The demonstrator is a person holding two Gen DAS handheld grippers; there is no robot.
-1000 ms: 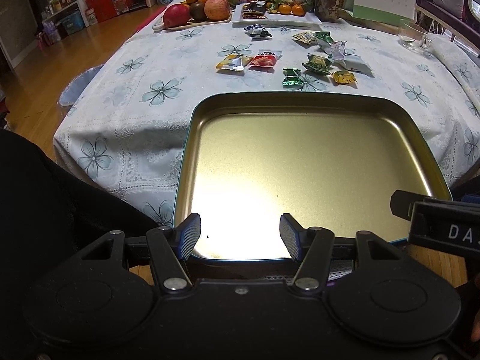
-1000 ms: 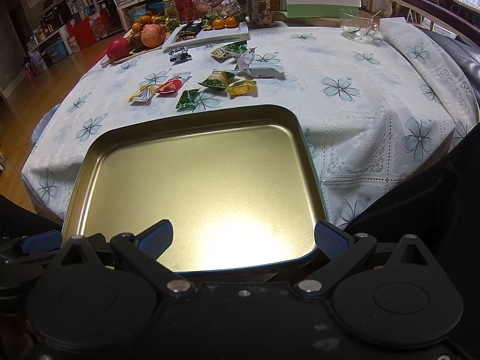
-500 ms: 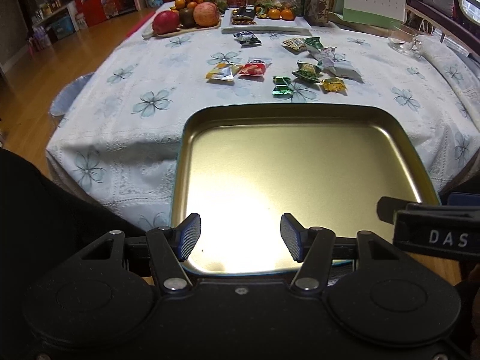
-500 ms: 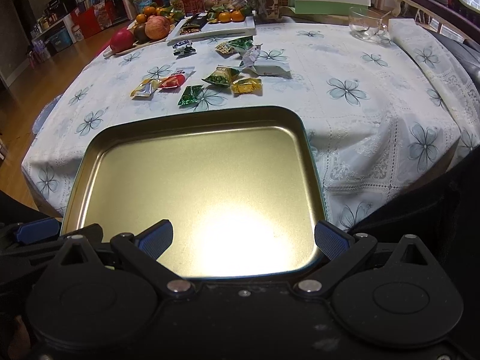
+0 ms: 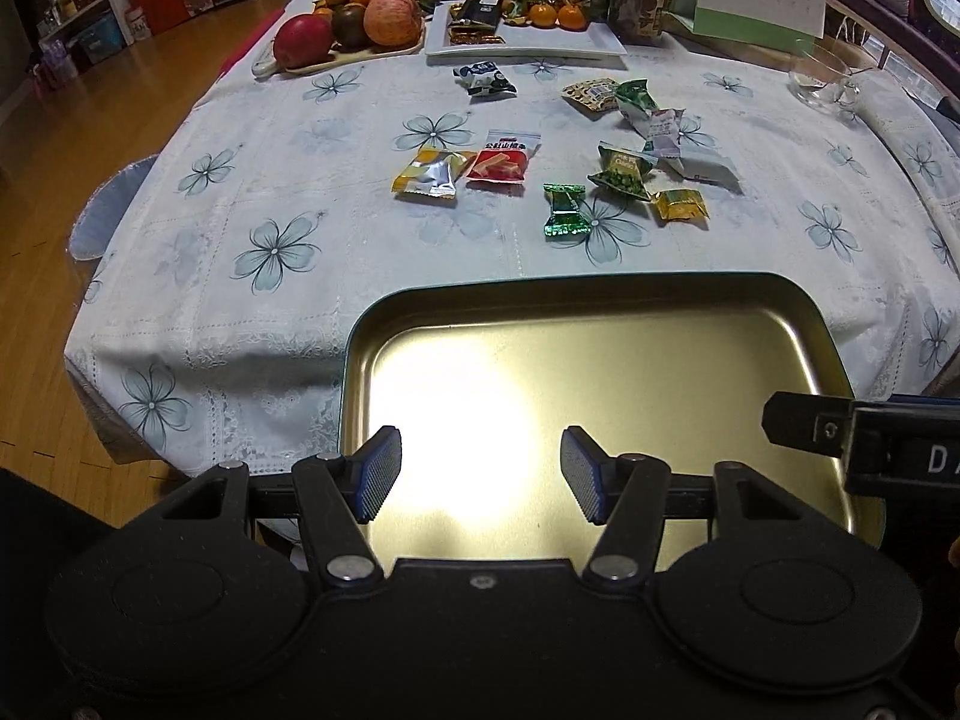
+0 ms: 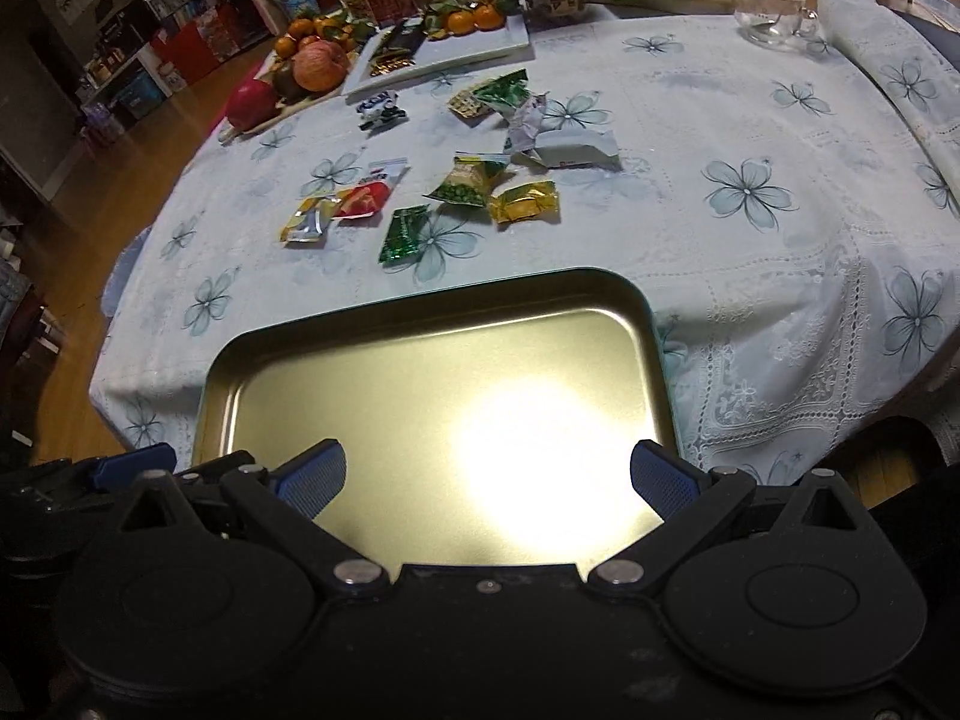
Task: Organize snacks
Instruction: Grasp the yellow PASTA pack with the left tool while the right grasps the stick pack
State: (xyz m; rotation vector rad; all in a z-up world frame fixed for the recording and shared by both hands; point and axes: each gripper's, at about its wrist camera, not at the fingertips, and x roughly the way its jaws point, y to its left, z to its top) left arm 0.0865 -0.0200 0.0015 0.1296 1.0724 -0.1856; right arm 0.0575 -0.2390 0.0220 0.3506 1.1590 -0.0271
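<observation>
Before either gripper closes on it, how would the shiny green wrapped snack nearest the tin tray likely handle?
The green snack looks like crinkled foil with twisted ends, so it probably crumples rather than staying stiff. Small and flat on the tablecloth, it is likely light and may slide if pushed. Its glossy wrapper could slip between pads.

Dim warm room light, hot glare patch on the tray (image 5: 750, 324), fisheye-bent edges.

A: We list, under our fingers, a tin tray (image 5: 600, 300): gold inside, dark teal rim. Our pads (image 5: 378, 474): blue, ribbed.

B: Ahead of us, tablecloth (image 5: 300, 180): white, grey-blue flowers. Packets: one red (image 5: 503, 157), one yellow-silver (image 5: 429, 174), one glossy green (image 5: 564, 211), one gold (image 5: 681, 205).
</observation>
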